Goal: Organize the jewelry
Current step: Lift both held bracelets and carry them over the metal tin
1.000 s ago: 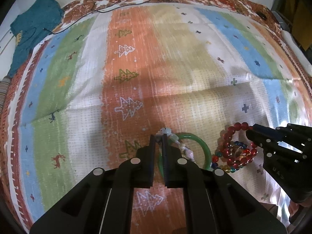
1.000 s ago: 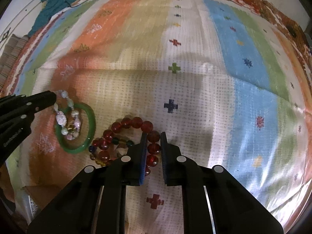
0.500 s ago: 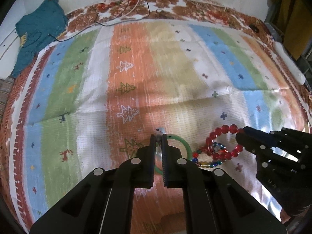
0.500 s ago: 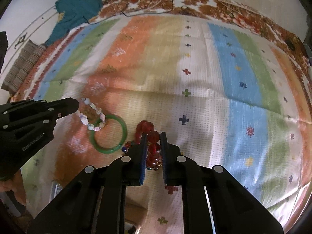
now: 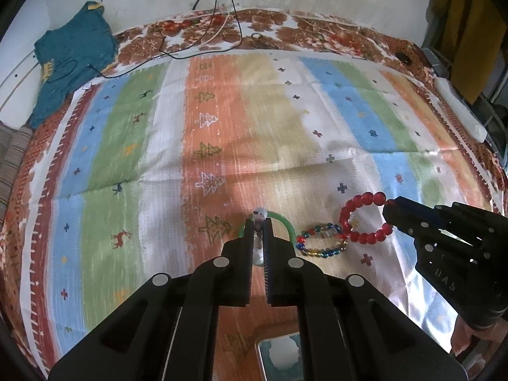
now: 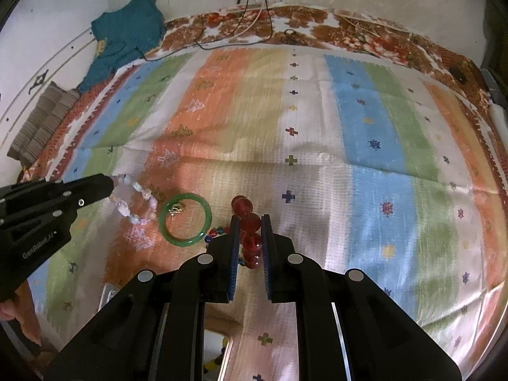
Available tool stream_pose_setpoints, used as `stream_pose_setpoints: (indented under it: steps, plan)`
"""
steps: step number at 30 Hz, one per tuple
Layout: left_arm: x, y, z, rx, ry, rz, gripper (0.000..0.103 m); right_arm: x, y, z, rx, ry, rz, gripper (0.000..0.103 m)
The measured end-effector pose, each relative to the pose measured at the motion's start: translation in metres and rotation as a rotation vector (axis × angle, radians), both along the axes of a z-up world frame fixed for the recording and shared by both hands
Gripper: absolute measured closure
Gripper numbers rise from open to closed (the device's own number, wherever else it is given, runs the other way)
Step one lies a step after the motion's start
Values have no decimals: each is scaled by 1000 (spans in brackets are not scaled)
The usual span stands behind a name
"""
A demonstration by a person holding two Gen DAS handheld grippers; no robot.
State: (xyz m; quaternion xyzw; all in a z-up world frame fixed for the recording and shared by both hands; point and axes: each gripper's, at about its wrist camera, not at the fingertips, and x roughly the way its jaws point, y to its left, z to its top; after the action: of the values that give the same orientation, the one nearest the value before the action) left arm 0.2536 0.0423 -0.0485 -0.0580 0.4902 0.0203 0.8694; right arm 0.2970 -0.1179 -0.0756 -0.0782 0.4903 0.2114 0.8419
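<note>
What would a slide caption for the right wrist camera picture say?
Right gripper lifts a red bead bracelet while the left gripper holds a pale bead bracelet.

Striped blanket under green bangle

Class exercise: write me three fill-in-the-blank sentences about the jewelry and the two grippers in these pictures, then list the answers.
1. The right gripper is shut on the bracelet of large ____ beads.
2. The left gripper is shut on the pale stone bracelet, so it grips ____ bracelet(s).
3. The bangle lying free on the striped blanket is ____ in colour.

Answers: red; one; green
</note>
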Motion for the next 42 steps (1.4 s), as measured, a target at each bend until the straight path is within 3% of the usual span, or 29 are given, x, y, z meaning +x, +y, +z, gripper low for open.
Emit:
stream_pose_setpoints:
  steps: [28, 42]
  plan:
    - [-65, -19, 43, -60, -105, -16, 98, -51, -8, 32, 52, -111, -8, 89]
    - [-94, -32, 49, -39, -130, -37, 98, -83, -7, 43, 63, -131, 23, 89]
